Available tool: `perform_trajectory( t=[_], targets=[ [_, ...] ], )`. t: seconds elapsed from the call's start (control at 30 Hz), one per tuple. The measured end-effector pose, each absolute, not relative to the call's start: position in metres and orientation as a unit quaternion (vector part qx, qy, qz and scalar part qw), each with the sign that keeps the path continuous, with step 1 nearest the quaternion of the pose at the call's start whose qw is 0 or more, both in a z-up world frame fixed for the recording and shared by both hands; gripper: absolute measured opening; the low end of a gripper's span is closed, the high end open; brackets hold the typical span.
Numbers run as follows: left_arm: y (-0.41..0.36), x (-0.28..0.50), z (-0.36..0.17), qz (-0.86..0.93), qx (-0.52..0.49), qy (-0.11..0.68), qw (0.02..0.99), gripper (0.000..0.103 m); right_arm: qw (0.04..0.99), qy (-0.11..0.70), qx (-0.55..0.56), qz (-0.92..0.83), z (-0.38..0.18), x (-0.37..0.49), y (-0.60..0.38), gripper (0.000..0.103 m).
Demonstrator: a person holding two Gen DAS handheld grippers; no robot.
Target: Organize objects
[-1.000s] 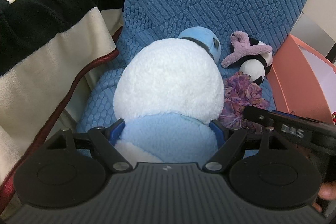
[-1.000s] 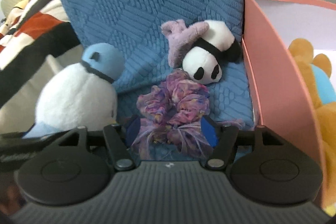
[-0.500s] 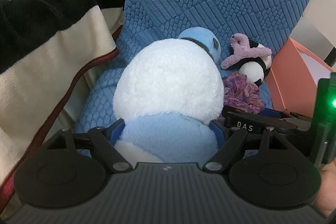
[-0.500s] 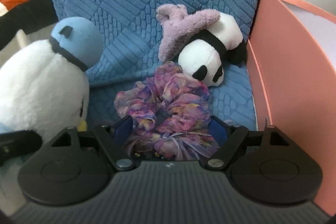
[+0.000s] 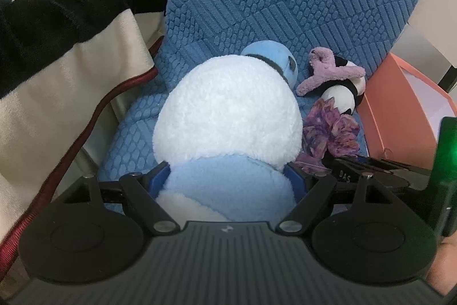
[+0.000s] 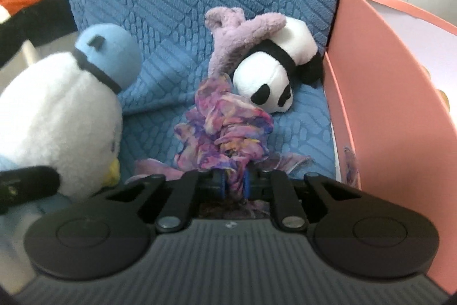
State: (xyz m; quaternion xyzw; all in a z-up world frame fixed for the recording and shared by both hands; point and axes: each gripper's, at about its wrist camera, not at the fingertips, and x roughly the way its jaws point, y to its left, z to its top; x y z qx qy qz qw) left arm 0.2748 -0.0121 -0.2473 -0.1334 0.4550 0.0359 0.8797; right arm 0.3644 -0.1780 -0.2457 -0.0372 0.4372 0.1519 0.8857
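**Right gripper pinches the scrunchie; left grips the plush bird**

Since a second ago the right gripper [image 6: 233, 185] has moved in over the purple scrunchie [image 6: 225, 127] and its jaws have just been closing: they stood wide on either side of the fabric, and now the blue pads [image 6: 248, 185] sit nearly together with a fold of the scrunchie squeezed between them. The rest of the scrunchie bunches up ahead of the fingertips, on the blue quilted seat cushion [image 6: 300, 130] near its right edge, touching the head of the small panda plush [image 6: 274, 76]. The panda lies on its side against the backrest, a lilac plush arm [image 6: 242, 30] draped over it, just beside the wall of the pink box [image 6: 385, 93].

The left gripper [image 5: 230, 179] has not shifted. Its jaws stand wide, both blue pads [image 5: 160, 179] pressed into the light-blue lower body of the white-and-blue plush bird [image 5: 228, 116], which sits in the middle of the cushion. A striped blanket [image 5: 62, 27] hangs along the cushion's left edge.
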Motion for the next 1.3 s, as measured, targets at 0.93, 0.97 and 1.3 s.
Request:
perform_trajectory(
  t=[0.93,0.97,1.3],
  targets=[
    [-0.006,0.268,-0.246,0.011,-0.172,0.461,0.870,0.092,0.888,0.431,0.001,0.163,-0.215,0.301,-0.227,0.014],
    [-0.005,0.271,-0.248,0.009,-0.177,0.465,0.867,0.093,0.887,0.431,0.000,0.164,-0.216,0.302,-0.227,0.014],
    [-0.010,0.286,-0.265,0.012,-0.164,0.493,0.854,0.097,0.882,0.442,-0.001,0.164,-0.232,0.310,-0.224,0.014]
  ],
)
